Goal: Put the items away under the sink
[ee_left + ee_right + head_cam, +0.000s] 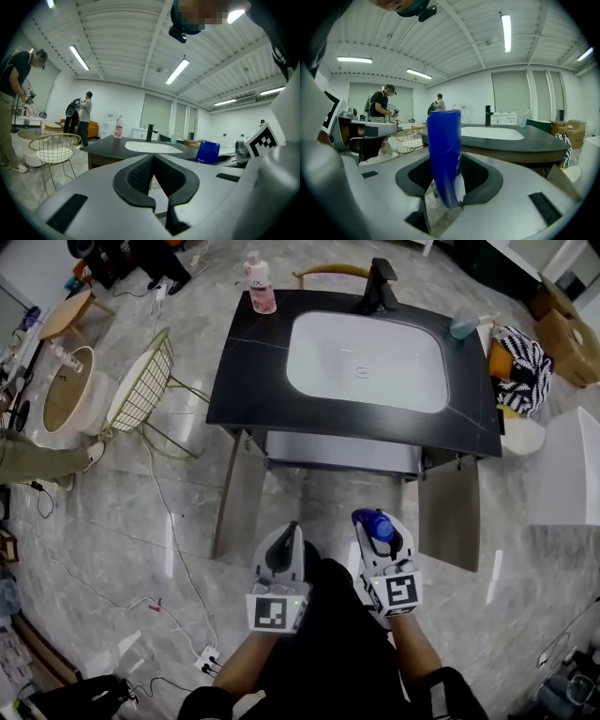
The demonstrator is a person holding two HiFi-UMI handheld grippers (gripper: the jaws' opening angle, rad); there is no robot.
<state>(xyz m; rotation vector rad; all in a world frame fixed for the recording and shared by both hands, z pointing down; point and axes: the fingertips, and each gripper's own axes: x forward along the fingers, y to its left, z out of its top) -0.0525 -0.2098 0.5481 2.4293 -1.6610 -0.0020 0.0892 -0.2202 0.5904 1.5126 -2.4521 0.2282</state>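
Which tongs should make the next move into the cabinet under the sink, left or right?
Right. The right tongs grip the blue bottle and face the open cabinet under the sink. The left tongs are shut and empty.

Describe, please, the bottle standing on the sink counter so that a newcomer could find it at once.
Find the black counter with the white basin. At its back left corner, left of the black tap, stands the pink bottle with a pale top. It is the only pink thing there; the other loose item, a clear tumbler, stands at the far right.
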